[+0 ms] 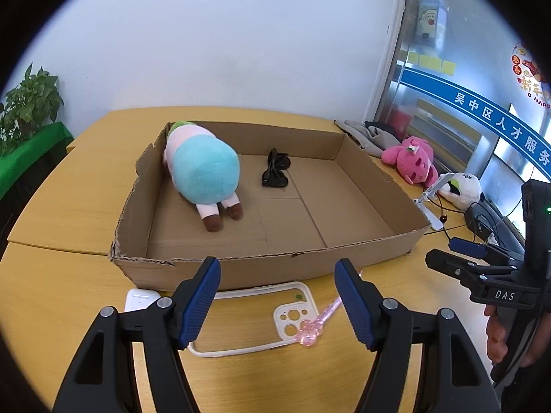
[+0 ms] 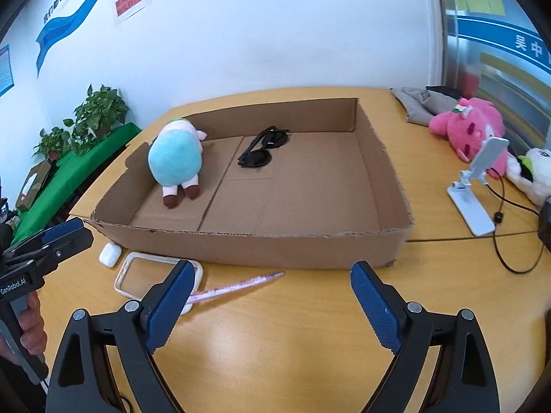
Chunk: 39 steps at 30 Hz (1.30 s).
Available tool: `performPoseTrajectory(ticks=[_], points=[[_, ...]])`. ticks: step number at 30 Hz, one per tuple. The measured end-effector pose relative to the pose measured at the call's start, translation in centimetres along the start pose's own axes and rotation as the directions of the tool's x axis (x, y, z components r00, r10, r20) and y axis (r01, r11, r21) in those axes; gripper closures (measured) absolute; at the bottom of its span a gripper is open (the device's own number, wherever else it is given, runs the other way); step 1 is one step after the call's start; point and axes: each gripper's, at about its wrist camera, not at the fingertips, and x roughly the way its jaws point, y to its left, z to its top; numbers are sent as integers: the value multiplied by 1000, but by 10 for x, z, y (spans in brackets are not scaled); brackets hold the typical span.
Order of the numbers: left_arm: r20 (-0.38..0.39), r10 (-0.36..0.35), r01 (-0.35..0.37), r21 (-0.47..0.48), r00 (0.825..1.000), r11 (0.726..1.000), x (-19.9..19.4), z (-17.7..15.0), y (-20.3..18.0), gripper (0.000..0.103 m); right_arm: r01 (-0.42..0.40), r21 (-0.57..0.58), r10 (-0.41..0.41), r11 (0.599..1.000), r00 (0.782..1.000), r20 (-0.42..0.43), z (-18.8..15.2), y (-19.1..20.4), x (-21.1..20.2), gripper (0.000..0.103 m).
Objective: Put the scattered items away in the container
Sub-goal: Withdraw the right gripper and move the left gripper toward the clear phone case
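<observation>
A shallow cardboard box [image 1: 241, 270] [image 2: 275, 247] stands on the wooden table. In it lie a blue and pink plush toy [image 1: 203, 172] [image 2: 175, 158] and black sunglasses [image 1: 275, 172] [image 2: 261, 151]. In front of the box lie a clear phone case [image 1: 292, 320] [image 2: 137, 275], a pink pen [image 1: 316, 323] [image 2: 241, 284] and a white earbud case [image 1: 139, 299] [image 2: 110, 254]. My left gripper [image 1: 277, 304] is open and empty above the phone case. My right gripper [image 2: 272, 309] is open and empty, to the right of the pen.
A pink plush [image 1: 411, 160] [image 2: 471, 129], a white plush [image 1: 461, 187] [image 2: 532, 172], a white phone stand [image 2: 475, 186] with cables and grey cloth [image 1: 365, 134] lie to the right of the box. Potted plants [image 2: 96, 113] stand at the far left.
</observation>
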Motion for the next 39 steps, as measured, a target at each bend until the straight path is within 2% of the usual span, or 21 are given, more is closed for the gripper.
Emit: performPoseTrajectory(ticks=[6,13,20,24,29,34,39], points=[[10,4,-4,19,1000,1000,-1,-1,-13,35,50,-1,-50,999,999,19,2,-5,-11,8],[7,19,-19,-1,1000,1000,0,-1,-11,35,29,-48,-28,998,999,38,4,7,-14,8],[-13,19,-19,-3,1000,1000,3,-3,-5,35,2,-43,-1,999,1000,27,2,9,-10,8],[-43,21,-21,-8,999,1000,9,-9,1,35,-25,-39,25,999,1000,8,-1,11,-3,8],[-117,3,-9,-50,993,999,30,-23,20,35,-111,-44,108,993,992,-64,-13,22,22,8],[-168,-2,-14,-89,986,996,48,-34,40,35,-136,-58,126,989,981,-144,-28,38,52,8],[-217,-3,-24,-121,976,992,66,-43,60,36,-152,-111,134,982,979,-153,-29,63,74,11]])
